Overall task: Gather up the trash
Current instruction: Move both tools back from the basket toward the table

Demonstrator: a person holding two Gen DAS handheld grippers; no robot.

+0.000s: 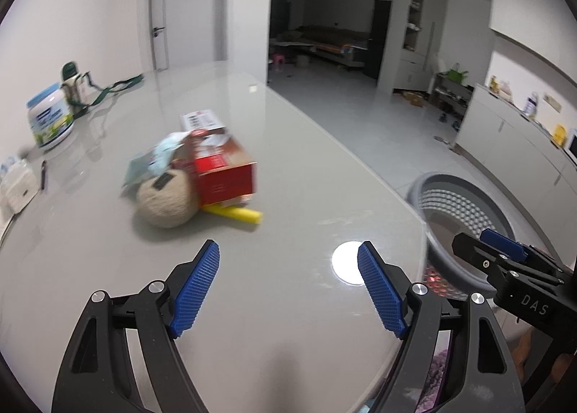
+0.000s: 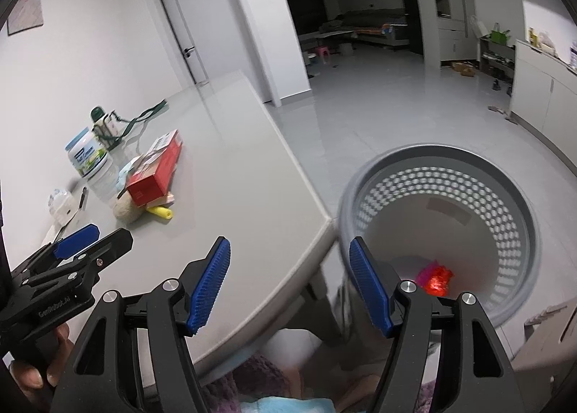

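left gripper (image 1: 288, 286), black frame with blue ribbed pads: jaws spread wide, nothing between them, nothing touched; it hangs over the bare near part of the glossy pale grey table (image 1: 295, 167). right gripper (image 2: 290, 286), same build: jaws also wide apart, empty, pads clear of everything; its left finger sits over the table's rounded corner, its right finger over the rim of the round grey perforated plastic basket (image 2: 512, 175). basket stands on the tiled floor just beside that corner, below table level. at its bottom lies a crumpled red and pink wrapper (image 2: 436, 277). trash still on the table, clustered toward the far left and well apart from both grippers: a red cardboard box (image 1: 223, 169) with a barcoded flap, tilted and resting on other pieces; a yellow tube (image 1: 239, 214) poking out from under it; a beige ball of twine (image 1: 166, 202) with a dark label touching the box's left side; crumpled pale blue paper (image 1: 164, 153) behind the ball. further left by the wall, a white tub with blue lid (image 1: 50, 117) and a green-capped flask (image 1: 74, 84) with a green strap. a hand (image 2: 43, 369) grips the left gripper's handle, seen at the lower left of the right wrist view.
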